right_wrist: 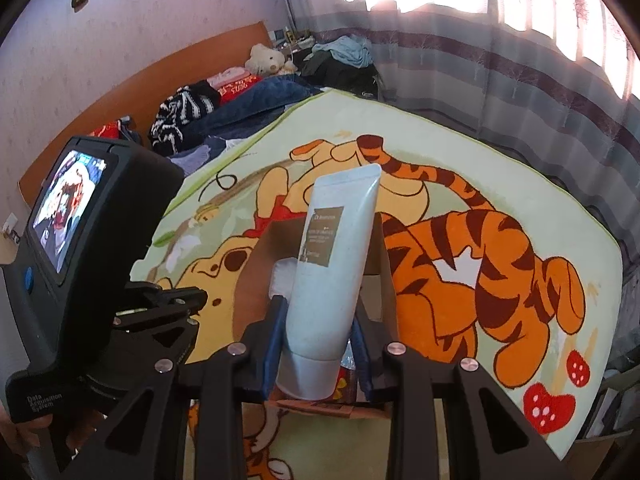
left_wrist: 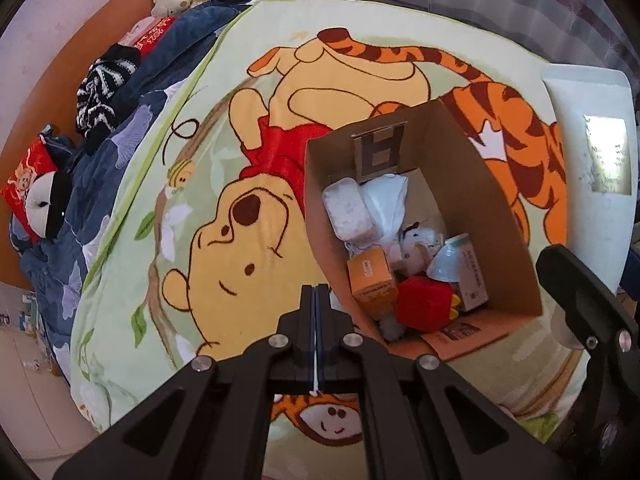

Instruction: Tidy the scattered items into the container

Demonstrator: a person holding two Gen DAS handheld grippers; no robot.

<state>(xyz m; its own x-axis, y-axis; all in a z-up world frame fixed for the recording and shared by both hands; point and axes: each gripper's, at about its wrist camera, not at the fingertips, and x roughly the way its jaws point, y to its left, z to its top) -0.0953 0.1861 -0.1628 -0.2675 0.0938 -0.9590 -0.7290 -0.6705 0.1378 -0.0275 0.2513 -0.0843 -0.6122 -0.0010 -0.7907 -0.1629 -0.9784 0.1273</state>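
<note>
Bed with cartoon blanket, bearing an open cardboard box part-filled with small packs and a red plush; right tongs clamped on a pale blue tube above the box; left tongs fully closed, empty.

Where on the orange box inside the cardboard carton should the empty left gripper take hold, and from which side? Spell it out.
Probably from above, since the cardboard carton walls block any side approach. Grip the orange box across its narrower faces near the upturned top end. The red plush presses against one side, so the left gripper, now shut, must open first and slip one finger between them.
</note>
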